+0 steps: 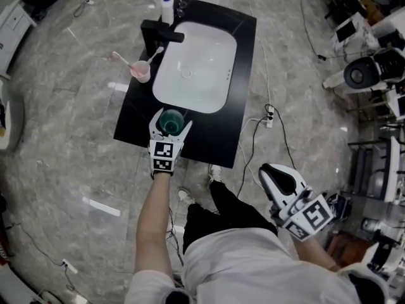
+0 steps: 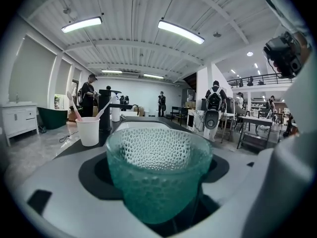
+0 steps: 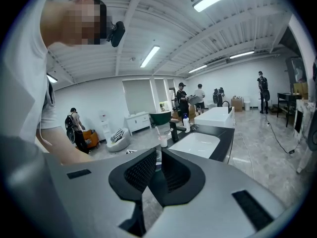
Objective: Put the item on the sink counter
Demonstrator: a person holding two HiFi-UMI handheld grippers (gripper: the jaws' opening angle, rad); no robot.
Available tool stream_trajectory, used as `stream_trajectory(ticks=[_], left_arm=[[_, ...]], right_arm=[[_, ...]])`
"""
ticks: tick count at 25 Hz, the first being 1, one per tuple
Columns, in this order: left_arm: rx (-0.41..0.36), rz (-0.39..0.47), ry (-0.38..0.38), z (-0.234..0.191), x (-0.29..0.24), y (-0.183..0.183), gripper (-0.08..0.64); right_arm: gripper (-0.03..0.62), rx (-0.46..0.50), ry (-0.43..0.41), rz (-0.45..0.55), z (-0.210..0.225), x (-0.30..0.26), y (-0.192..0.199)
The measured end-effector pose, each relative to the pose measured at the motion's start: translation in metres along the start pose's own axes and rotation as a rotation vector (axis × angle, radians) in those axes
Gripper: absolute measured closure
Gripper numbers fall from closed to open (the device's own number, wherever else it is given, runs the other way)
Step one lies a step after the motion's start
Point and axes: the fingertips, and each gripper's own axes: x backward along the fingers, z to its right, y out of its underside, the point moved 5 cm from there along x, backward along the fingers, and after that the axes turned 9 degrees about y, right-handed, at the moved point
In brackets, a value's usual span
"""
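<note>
Dimpled glass cup (image 2: pixel 157 182), glossy counter (image 1: pixel 215 138)

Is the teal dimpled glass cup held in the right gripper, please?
No, the left gripper clasps the teal glass cup; the right gripper is shut and empty.

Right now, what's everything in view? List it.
sink counter: 1, black, standing on the marble floor
basin: 1, white, set in the counter
faucet: 1, black, at the basin's far-left
rinse cup: 1, pale pink, on the counter left of the basin
toothbrushes: 2, pink and white, in the rinse cup
bottle: 1, white with blue cap, counter's far end
power strip: 1, white, on the floor right of the counter
bystanders: several, far back in the room
teal cup: 1, dimpled glass, over the counter's near-left part
left gripper: shut on the teal cup
right gripper: shut, empty, away from the counter
</note>
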Motion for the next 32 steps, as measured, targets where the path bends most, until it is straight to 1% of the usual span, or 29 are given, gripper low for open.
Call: stream_trajectory(ticks=[4,8,13,16,22,26,29,32], left_arm=[[0.016,0.006,0.011,0.000,-0.006,0.000,0.169],[-0.004,-0.013,0.055,0.000,-0.006,-0.003,0.169],[0.005,-0.001,0.055,-0.003,-0.006,-0.003,0.169],[0.007,-0.003,0.053,-0.003,-0.005,-0.003,0.166],[0.015,-0.026,0.087,-0.001,-0.006,-0.001,0.148],[0.019,-0.018,0.096,0.002,-0.009,-0.003,0.109],[0.022,-0.014,0.082,0.002,-0.007,-0.002,0.077],[0.026,-0.008,0.067,-0.001,-0.005,-0.004,0.062]], right_arm=[[0.535,-0.005,-0.006,-0.027,0.008,-0.003,0.001],[0.535,-0.027,-0.041,-0.052,0.009,-0.016,0.011],[0.535,-0.055,-0.088,-0.066,0.011,-0.040,0.022],[0.535,-0.057,-0.113,-0.064,0.012,-0.050,0.022],[0.535,-0.059,-0.137,-0.077,0.016,-0.058,0.023],[0.535,-0.058,-0.159,-0.099,0.020,-0.066,0.029],[0.535,-0.062,-0.180,-0.099,0.021,-0.074,0.030],[0.535,-0.069,-0.195,-0.101,0.023,-0.080,0.032]])
